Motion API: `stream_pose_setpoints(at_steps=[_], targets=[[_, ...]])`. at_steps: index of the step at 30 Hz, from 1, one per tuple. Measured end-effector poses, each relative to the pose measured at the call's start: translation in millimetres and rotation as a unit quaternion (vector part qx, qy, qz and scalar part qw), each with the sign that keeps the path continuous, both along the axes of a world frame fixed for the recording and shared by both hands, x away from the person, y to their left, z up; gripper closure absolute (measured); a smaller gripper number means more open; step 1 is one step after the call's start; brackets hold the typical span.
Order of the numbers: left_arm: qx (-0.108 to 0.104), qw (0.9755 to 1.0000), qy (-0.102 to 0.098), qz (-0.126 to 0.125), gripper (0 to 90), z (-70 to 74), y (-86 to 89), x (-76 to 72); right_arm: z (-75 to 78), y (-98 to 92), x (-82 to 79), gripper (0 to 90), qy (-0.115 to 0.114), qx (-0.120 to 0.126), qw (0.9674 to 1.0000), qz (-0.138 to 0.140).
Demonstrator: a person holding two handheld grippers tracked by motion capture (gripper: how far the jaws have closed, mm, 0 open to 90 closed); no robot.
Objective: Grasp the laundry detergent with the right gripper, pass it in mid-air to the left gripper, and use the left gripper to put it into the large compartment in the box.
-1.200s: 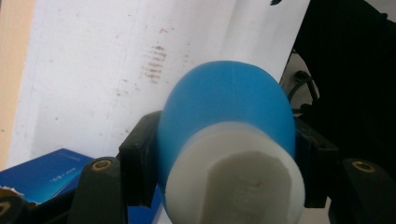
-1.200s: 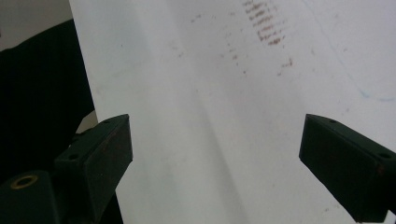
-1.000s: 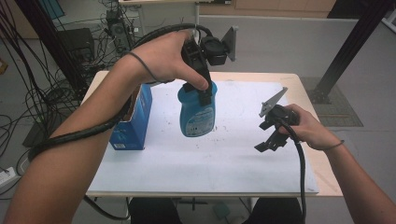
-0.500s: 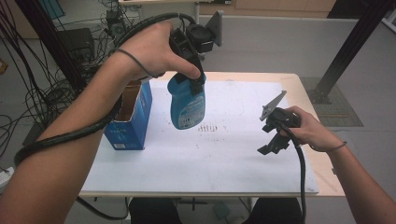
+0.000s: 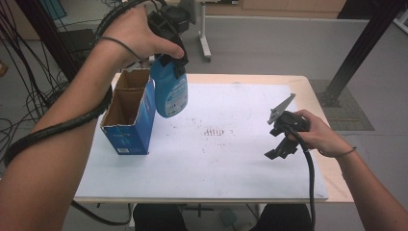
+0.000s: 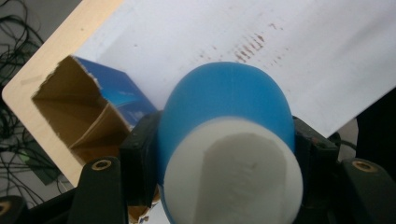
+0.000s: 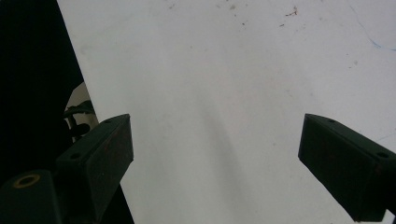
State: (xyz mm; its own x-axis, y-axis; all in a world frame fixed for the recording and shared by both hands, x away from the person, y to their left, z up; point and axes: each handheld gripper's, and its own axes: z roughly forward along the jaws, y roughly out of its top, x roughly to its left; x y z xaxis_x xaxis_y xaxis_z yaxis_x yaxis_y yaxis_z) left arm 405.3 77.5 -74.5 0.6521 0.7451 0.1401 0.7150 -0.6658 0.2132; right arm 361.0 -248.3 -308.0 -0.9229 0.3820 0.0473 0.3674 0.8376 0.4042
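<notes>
A blue bottle (image 5: 171, 94) with a printed label hangs in the air beside the open top of a blue cardboard box (image 5: 127, 120). My left gripper (image 5: 174, 65) is shut on its upper part and holds it roughly upright. In the left gripper view the bottle (image 6: 224, 102) sits between both jaws, its white end (image 6: 233, 182) towards the camera, with the box (image 6: 79, 107) below and to the left. My right gripper (image 5: 276, 144) rests low over the right side of the table. It stands open (image 7: 215, 158) with nothing between its jaws.
A white sheet (image 5: 216, 163) with a patch of small brown marks (image 5: 214, 131) covers the wooden table (image 5: 315, 91). Cables and a dark stand (image 5: 29, 72) crowd the floor on the left. A black post (image 5: 356, 53) stands at the back right.
The left hand has carried the bottle leftward and a little up, from over the sheet's middle to beside the box's open top. The right gripper has stayed put.
</notes>
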Motion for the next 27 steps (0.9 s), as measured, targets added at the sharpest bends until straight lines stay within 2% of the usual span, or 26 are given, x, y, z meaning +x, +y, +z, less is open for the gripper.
stream_pose_setpoints(at_steps=[2, 3, 4, 5, 11, 12, 14, 18, 19, 20, 21, 22, 23, 24, 25, 26, 27], targets=[[-0.007, 0.9998, 0.000, 0.017, 37.7, 0.8, 7.6, 4.4, -0.6, 0.4, 0.6, 9.5, 0.000, 0.000, 1.0000, 0.000], [-0.007, 0.9998, 0.000, 0.017, 37.6, 0.8, 7.6, 4.4, -0.6, 0.4, 0.6, 9.5, 0.000, 0.000, 1.0000, 0.000], [-0.011, 0.9994, 0.000, 0.032, 37.7, 1.6, 13.1, 7.1, -1.0, 1.1, 0.8, 9.5, 0.001, 0.000, 1.0000, 0.000], [-0.011, 0.9994, 0.000, 0.032, 37.6, 1.6, 13.1, 7.1, -1.0, 1.1, 0.8, 9.5, 0.001, 0.000, 1.0000, 0.000], [-0.018, 0.9973, 0.003, 0.071, 37.7, 6.3, 33.0, 16.3, -1.5, 2.3, 2.1, 9.3, -0.003, 0.002, 1.0000, -0.001], [-0.014, 0.9964, 0.000, 0.083, 37.7, 8.9, 39.0, 18.4, -2.2, 2.7, 2.6, 9.3, -0.002, 0.004, 1.0000, -0.001], [-0.011, 0.9962, -0.001, 0.086, 37.7, 10.3, 41.4, 19.3, -3.3, 3.5, 3.4, 9.1, -0.001, 0.005, 1.0000, -0.001], [-0.007, 0.9938, -0.007, 0.110, 37.7, 16.3, 54.6, 23.7, -5.6, 5.1, 4.1, 9.1, -0.001, 0.005, 1.0000, 0.000], [-0.009, 0.9922, -0.011, 0.124, 37.7, 17.1, 58.7, 25.1, -5.6, 5.1, 4.1, 9.1, -0.001, 0.005, 1.0000, 0.000], [-0.007, 0.9917, -0.012, 0.128, 37.7, 18.0, 61.4, 26.1, -6.1, 6.4, 4.1, 9.1, -0.004, 0.001, 1.0000, 0.000], [-0.005, 0.9893, -0.016, 0.145, 37.7, 19.5, 69.6, 29.6, -5.9, 7.0, 4.1, 9.1, -0.003, 0.000, 1.0000, 0.001], [-0.005, 0.9893, -0.016, 0.145, 37.7, 19.5, 69.6, 29.6, -5.9, 7.0, 4.1, 9.1, -0.003, 0.000, 1.0000, 0.001], [-0.004, 0.9882, -0.018, 0.152, 37.7, 20.2, 73.5, 31.2, -5.9, 7.7, 4.2, 9.1, -0.004, 0.000, 1.0000, 0.003], [-0.003, 0.9856, -0.018, 0.168, 37.7, 20.9, 81.5, 34.3, -5.5, 8.3, 4.2, 9.1, -0.005, -0.001, 1.0000, 0.001], [-0.003, 0.9856, -0.018, 0.168, 37.7, 20.9, 81.5, 34.3, -5.5, 8.3, 4.2, 9.1, -0.005, -0.001, 1.0000, 0.001], [-0.001, 0.9825, -0.019, 0.185, 37.7, 20.9, 87.7, 36.5, -5.6, 8.4, 4.4, 9.1, -0.006, -0.001, 1.0000, 0.001], [0.002, 0.9811, -0.019, 0.192, 37.7, 20.8, 91.9, 38.1, -5.5, 8.3, 4.5, 9.1, -0.006, -0.002, 1.0000, 0.002]])
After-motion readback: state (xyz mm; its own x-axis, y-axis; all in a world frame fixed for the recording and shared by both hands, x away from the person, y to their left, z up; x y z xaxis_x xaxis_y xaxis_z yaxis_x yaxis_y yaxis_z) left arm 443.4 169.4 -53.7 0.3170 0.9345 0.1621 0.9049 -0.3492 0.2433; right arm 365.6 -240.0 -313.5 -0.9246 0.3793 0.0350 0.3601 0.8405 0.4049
